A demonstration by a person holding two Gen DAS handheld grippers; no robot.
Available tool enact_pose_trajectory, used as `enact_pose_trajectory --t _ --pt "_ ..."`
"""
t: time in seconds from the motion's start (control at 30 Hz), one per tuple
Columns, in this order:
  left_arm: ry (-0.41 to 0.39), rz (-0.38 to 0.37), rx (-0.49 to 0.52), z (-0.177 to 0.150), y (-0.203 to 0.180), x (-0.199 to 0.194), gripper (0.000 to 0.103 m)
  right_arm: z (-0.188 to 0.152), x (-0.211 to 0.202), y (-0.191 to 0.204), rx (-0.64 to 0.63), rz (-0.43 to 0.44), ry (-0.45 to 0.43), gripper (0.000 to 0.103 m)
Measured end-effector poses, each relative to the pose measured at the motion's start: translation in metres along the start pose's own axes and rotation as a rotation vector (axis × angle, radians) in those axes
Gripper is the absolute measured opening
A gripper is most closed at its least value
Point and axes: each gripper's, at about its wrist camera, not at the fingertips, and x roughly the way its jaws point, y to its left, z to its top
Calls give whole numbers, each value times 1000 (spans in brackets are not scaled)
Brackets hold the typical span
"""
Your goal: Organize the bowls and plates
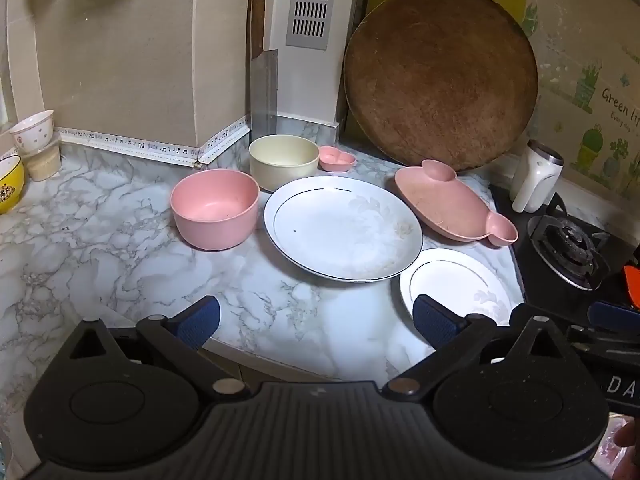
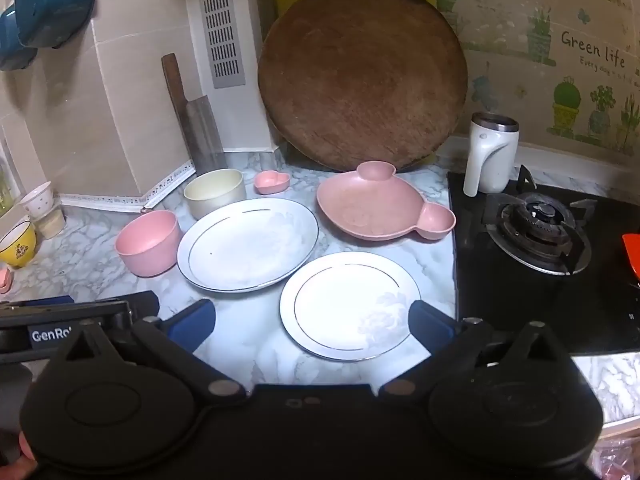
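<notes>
On the marble counter (image 2: 248, 344) sit, left to right, a pink bowl (image 2: 147, 242), a cream bowl (image 2: 214, 197), a large white plate (image 2: 248, 245), a small white plate (image 2: 350, 305) and a pink eared dish (image 2: 382, 208). Both the left gripper (image 1: 316, 320) and right gripper (image 2: 312, 320) hang spread wide, empty. The plates look glazed, slippery and breakable; I'd pinch the rim.

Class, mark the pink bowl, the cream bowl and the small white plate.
pink bowl (image 2: 147, 240), right wrist view, inner floor.
cream bowl (image 2: 214, 192), right wrist view, inner wall.
small white plate (image 2: 340, 300), right wrist view, flat centre.
</notes>
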Motion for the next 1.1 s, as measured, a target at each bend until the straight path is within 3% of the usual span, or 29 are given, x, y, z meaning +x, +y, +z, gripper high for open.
enact_pose_trajectory --t 1.1 --pt "-49 -9 7 5 2 -3 103 6 -3 2 -17 20 -42 103"
